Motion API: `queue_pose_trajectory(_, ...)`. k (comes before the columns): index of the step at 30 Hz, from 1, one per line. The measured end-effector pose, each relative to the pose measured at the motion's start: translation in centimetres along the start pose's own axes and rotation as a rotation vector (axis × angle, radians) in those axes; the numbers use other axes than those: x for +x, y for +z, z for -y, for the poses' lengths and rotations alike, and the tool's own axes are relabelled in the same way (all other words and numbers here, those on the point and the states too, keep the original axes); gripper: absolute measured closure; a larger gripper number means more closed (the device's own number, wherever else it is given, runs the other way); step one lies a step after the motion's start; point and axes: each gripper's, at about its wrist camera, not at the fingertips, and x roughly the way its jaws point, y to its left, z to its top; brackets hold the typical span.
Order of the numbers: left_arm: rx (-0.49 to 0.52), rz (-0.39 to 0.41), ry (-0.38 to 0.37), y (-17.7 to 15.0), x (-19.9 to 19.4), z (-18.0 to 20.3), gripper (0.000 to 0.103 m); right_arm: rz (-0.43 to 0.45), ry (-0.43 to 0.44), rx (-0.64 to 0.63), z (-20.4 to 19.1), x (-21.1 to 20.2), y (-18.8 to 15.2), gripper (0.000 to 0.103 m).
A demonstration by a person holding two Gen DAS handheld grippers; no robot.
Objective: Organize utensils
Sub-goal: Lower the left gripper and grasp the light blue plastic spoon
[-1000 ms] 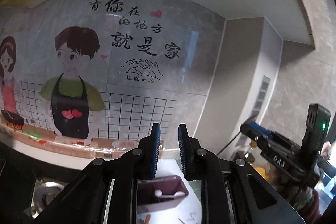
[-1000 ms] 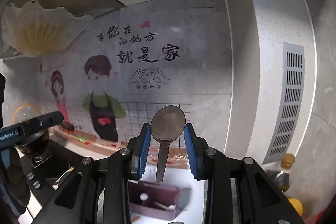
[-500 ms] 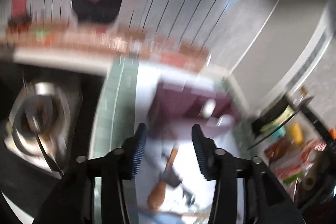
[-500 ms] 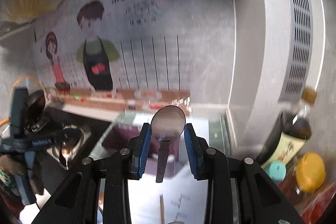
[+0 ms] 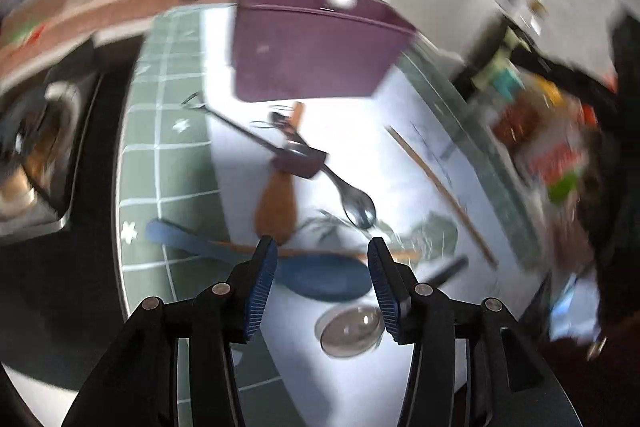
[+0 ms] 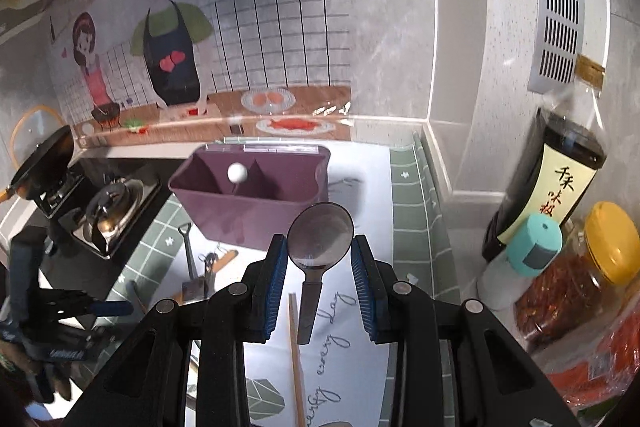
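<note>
Gripped bowl-up between the blue pads of the right gripper (image 6: pixel 319 255), a metal spoon (image 6: pixel 320 237) held just short of the purple caddy (image 6: pixel 256 195) at the back of the counter; best carried over the rim and lowered handle-first into a free compartment before release. Spread wide and empty, the left gripper (image 5: pixel 322 287) above scattered utensils — a steel spoon (image 5: pixel 352 203), a wooden spoon (image 5: pixel 276 203), a chopstick (image 5: pixel 440 187), apparently a blue spatula (image 5: pixel 324 277) through blur.
</note>
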Motion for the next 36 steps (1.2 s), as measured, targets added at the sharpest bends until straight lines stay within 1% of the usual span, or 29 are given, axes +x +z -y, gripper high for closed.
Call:
queue_pose_trajectory(1,0.035,-0.015,0.016,0.0,0.2,0.4,0.054,-0.005,0.003,0.001,0.0,0.1,-0.1,0.073)
queue_pose_trajectory(2,0.045,-0.031,0.019,0.0,0.4,0.4,0.054,-0.008,0.006,0.003,0.0,0.2,-0.2,0.073)
queue_pose_trajectory(4,0.066,-0.071,-0.012,0.3,0.9,0.5,0.054,-0.008,0.009,0.007,-0.1,0.1,-0.4,0.073)
queue_pose_trajectory(5,0.089,-0.090,-0.015,0.2,1.1,0.7,0.054,-0.008,0.011,0.007,0.0,0.0,-0.4,0.073)
queue_pose_trajectory(8,0.211,-0.135,0.036,-0.5,1.8,1.8,0.054,-0.008,0.004,0.005,0.0,-0.2,-0.6,0.073)
queue_pose_trajectory(9,0.233,-0.141,0.049,-0.6,1.9,2.0,0.054,-0.008,-0.001,0.007,0.1,-0.4,-0.8,0.073)
queue_pose_trajectory(12,0.251,-0.146,0.070,-0.7,2.5,1.9,0.054,-0.010,-0.013,0.030,0.9,-0.6,-1.1,0.073)
queue_pose_trajectory(15,0.248,-0.130,0.104,0.0,3.7,1.7,0.054,-0.015,-0.022,0.052,1.4,-0.7,-1.3,0.073)
queue_pose_trajectory(17,0.214,-0.103,0.148,1.1,4.4,0.9,0.054,-0.017,-0.028,0.057,1.6,-0.8,-1.4,0.073)
queue_pose_trajectory(19,0.150,-0.088,0.152,2.2,4.5,-0.1,0.054,-0.021,-0.031,0.058,1.7,-0.8,-1.6,0.073)
queue_pose_trajectory(22,0.058,-0.081,0.093,3.2,3.7,-2.0,0.054,-0.020,-0.030,0.061,1.7,-0.8,-1.7,0.073)
queue_pose_trajectory(24,0.015,-0.086,0.071,3.3,3.2,-3.3,0.054,-0.023,-0.032,0.066,1.7,-0.8,-1.8,0.073)
queue_pose_trajectory(25,0.006,-0.087,0.058,3.3,3.0,-3.5,0.054,-0.026,-0.031,0.069,1.8,-0.8,-1.9,0.073)
queue_pose_trajectory(26,-0.005,-0.089,0.025,3.2,2.7,-4.0,0.054,-0.027,-0.031,0.070,1.8,-0.8,-2.0,0.073)
queue_pose_trajectory(28,-0.004,-0.102,-0.011,2.8,2.5,-4.1,0.054,-0.031,-0.028,0.071,1.7,-0.7,-2.1,0.073)
queue_pose_trajectory(32,-0.007,-0.140,-0.022,2.0,2.6,-4.2,0.054,-0.032,-0.019,0.071,1.5,-0.4,-2.1,0.073)
queue_pose_trajectory(36,-0.037,-0.148,-0.037,1.2,2.7,-4.2,0.054,-0.032,-0.003,0.059,0.9,-0.3,-2.0,0.073)
